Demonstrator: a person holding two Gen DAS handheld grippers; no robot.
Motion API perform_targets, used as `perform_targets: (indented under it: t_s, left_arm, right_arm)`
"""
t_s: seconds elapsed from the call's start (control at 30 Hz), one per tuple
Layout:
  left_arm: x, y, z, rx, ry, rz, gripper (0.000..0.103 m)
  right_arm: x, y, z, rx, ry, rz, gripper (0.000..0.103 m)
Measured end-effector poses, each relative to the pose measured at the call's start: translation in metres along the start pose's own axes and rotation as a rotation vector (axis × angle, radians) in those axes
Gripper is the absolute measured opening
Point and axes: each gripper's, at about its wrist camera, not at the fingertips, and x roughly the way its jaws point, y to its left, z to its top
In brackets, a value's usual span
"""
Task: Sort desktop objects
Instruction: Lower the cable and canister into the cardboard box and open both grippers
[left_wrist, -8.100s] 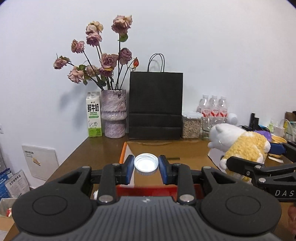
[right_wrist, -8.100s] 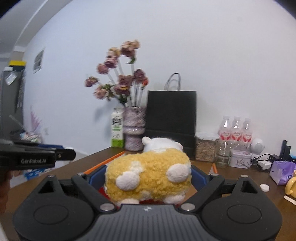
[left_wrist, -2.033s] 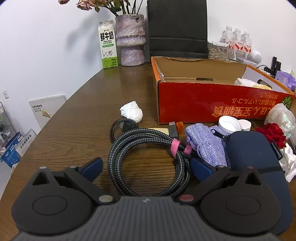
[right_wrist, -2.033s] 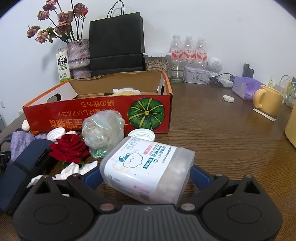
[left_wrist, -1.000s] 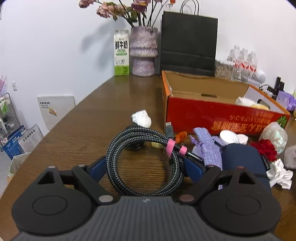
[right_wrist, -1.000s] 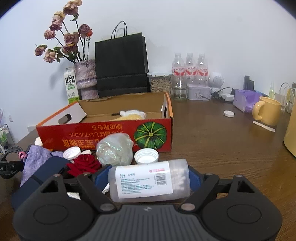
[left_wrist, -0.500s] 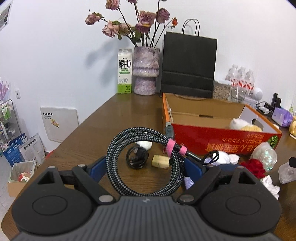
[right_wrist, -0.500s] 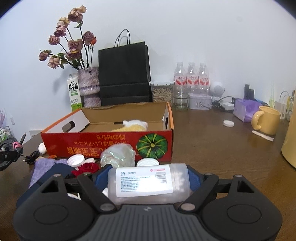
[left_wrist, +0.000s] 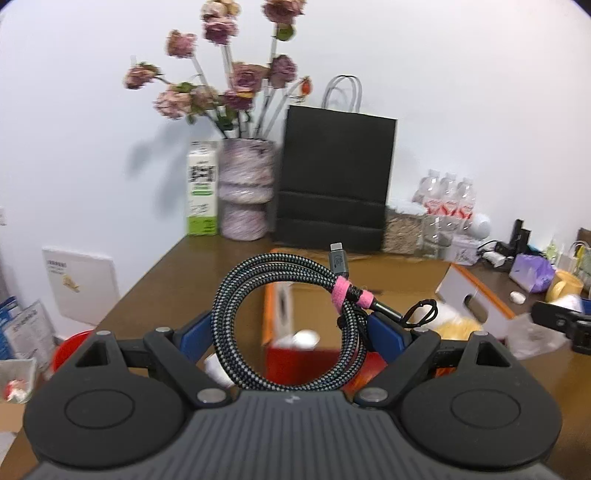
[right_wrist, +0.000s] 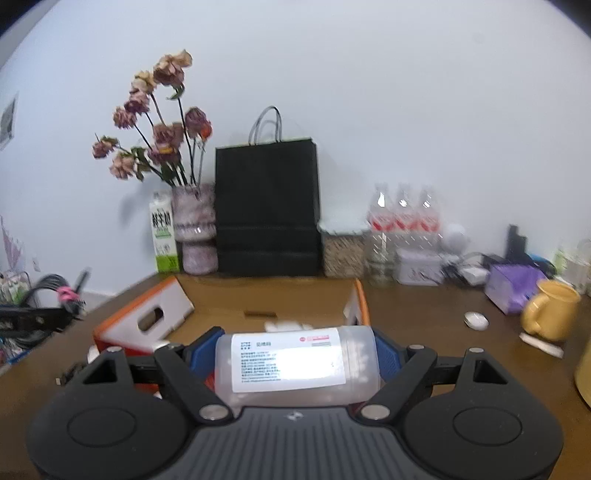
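Left gripper (left_wrist: 291, 328): clamped wide across the coiled cable (left_wrist: 284, 325), coil upright so it hung clear of the desk.
Right gripper (right_wrist: 295, 354): squeezed the jar (right_wrist: 297, 365) sideways, end to end, for a firm hold.
Box (right_wrist: 144, 317): open just ahead of both, likely the drop spot.
Desk (right_wrist: 424, 325): clutter beyond.

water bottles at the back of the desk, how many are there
3, standing side by side against the wall, right of the black paper bag: left bottle, middle bottle, right bottle. More could be hidden behind them.
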Motion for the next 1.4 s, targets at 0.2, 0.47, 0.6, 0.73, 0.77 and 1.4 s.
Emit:
perform_targets:
  t_s: [0.2, 0.47, 0.6, 0.73, 0.77, 1.4]
  left_arm:
    - [0.055, -0.018, 0.03, -0.004, 0.027, -0.049, 0.089]
    - [0.141, -0.033, 0.054, -0.029, 0.095, -0.045, 0.089]
    - [0.179, -0.031, 0.05, -0.075, 0.186, -0.038, 0.089]
    - [0.199, -0.031, 0.043, -0.07, 0.258, -0.031, 0.089]
    - [0.201, -0.032, 0.041, -0.058, 0.263, -0.024, 0.089]
    - [0.189, -0.04, 0.043, 0.005, 0.182, 0.097, 0.103]
  right_arm:
    - [0.057, 0.01, 0.03, -0.018, 0.008, -0.005, 0.082]
    - [0.154, 0.006, 0.057, -0.021, 0.072, -0.036, 0.082]
    - [0.196, -0.003, 0.059, -0.017, 0.137, -0.058, 0.082]
    - [0.219, -0.011, 0.055, -0.002, 0.18, -0.055, 0.082]
    - [0.223, -0.014, 0.053, 0.011, 0.189, -0.052, 0.082]
    - [0.207, -0.02, 0.054, 0.056, 0.198, -0.031, 0.103]
